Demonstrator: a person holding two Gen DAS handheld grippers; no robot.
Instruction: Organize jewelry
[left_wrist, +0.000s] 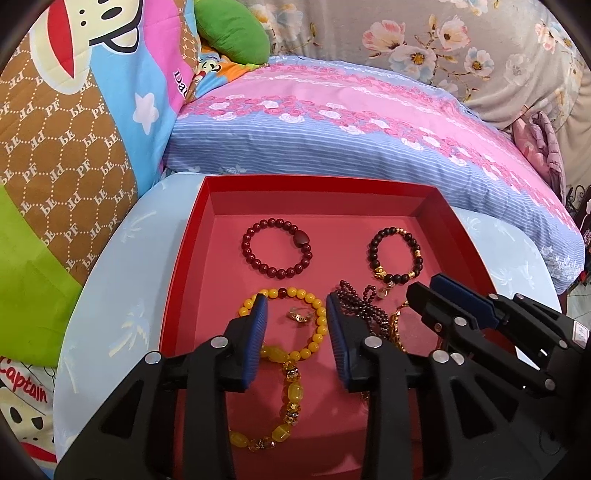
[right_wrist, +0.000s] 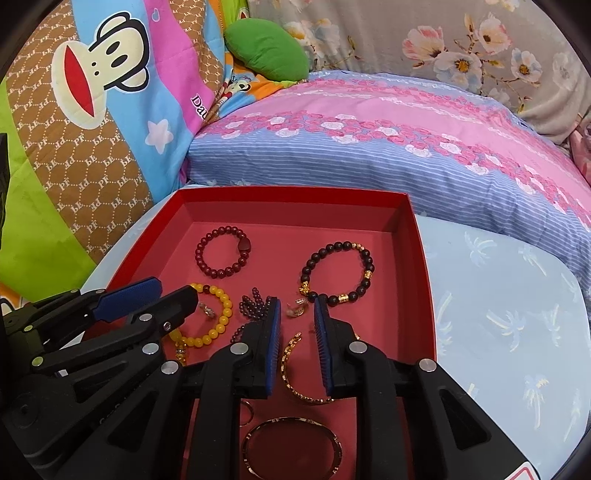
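Observation:
A red tray (left_wrist: 317, 181) (right_wrist: 295, 192) holds several pieces of jewelry. At its back lie a dark red bead bracelet (left_wrist: 275, 247) (right_wrist: 223, 254) and a dark bracelet with gold charms (left_wrist: 395, 254) (right_wrist: 338, 271). My left gripper (left_wrist: 295, 310) (right_wrist: 177, 290) is open over a yellow bead bracelet (left_wrist: 316, 338) (right_wrist: 218, 328), with a small ring (left_wrist: 301, 315) lying loose between its fingers. My right gripper (right_wrist: 296, 306) (left_wrist: 423, 286) is open too, straddling a small gold piece (right_wrist: 297, 310) without touching it. Garnet strands (left_wrist: 354, 302) (right_wrist: 255, 302) lie between the two grippers.
Under the right gripper lie a gold chain bracelet (right_wrist: 291, 369), a bangle (right_wrist: 291, 446) and a thin ring (right_wrist: 246, 408). The tray sits on a light blue palm-print table (right_wrist: 498, 314). A pink and blue quilt (left_wrist: 351, 129) and cartoon bedding (left_wrist: 74, 110) crowd the back and left.

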